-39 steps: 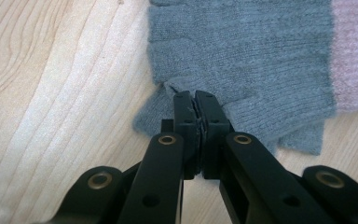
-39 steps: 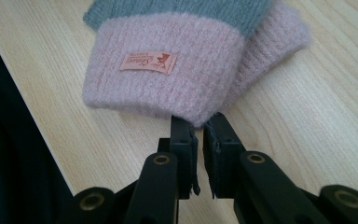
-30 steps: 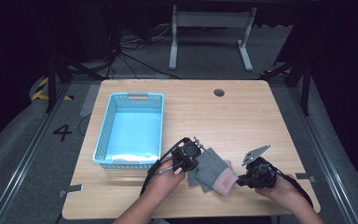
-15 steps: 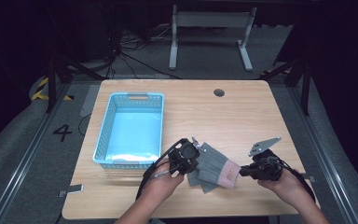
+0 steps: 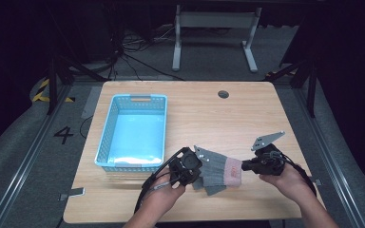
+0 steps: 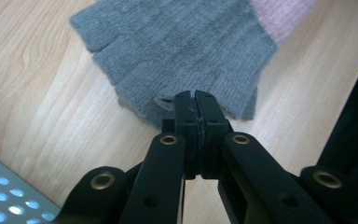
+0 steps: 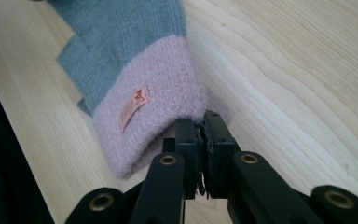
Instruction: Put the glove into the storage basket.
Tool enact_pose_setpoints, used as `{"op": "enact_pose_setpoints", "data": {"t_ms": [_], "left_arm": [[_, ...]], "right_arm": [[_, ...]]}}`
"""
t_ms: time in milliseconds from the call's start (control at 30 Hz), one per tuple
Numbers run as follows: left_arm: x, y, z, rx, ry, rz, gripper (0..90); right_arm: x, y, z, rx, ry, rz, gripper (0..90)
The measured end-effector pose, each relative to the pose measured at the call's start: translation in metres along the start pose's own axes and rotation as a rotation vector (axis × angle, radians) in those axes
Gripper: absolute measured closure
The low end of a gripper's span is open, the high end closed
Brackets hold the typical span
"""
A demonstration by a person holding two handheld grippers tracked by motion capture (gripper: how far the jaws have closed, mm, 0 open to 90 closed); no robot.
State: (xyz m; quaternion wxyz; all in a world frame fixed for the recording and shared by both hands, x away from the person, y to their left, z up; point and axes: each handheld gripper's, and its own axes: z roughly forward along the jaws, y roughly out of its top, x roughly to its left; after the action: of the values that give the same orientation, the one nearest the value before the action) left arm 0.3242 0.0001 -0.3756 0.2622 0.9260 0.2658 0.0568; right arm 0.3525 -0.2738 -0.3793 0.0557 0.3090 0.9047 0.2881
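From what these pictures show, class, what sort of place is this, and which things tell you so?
Probably a lab or recording room: a bare wooden table stands on grey carpet, loose cables trail over the floor behind it, and yellow-black hazard tape marks the floor.

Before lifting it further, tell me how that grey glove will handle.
The grey glove is soft knit, so probably floppy: it will likely sag between the left claw and right claw. It looks light. The fuzzy pink cuff should grip rather than slip.
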Motion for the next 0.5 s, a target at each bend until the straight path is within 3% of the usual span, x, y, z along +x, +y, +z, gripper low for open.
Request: {"op": "enact_pose_setpoints", "data": {"t_ms": [233,333,500], "left_arm": [[-0.004,-0.004,-0.001,0.02,-0.008,-0.003,89.4],[-0.004,-0.005,0.002,0.03,-0.03,-0.01,89.4],[-0.008,-0.004,0.008,0.046,-0.044,0.004,89.3]], "right_arm": [[-0.003,0.007,0.006,0.004,0.009,-0.009,86.5],[-0.006,0.008,0.011,0.012,0.016,-0.009,86.5],[-0.011,0.008,0.017,0.03,0.022,0.002,86.5]]}}
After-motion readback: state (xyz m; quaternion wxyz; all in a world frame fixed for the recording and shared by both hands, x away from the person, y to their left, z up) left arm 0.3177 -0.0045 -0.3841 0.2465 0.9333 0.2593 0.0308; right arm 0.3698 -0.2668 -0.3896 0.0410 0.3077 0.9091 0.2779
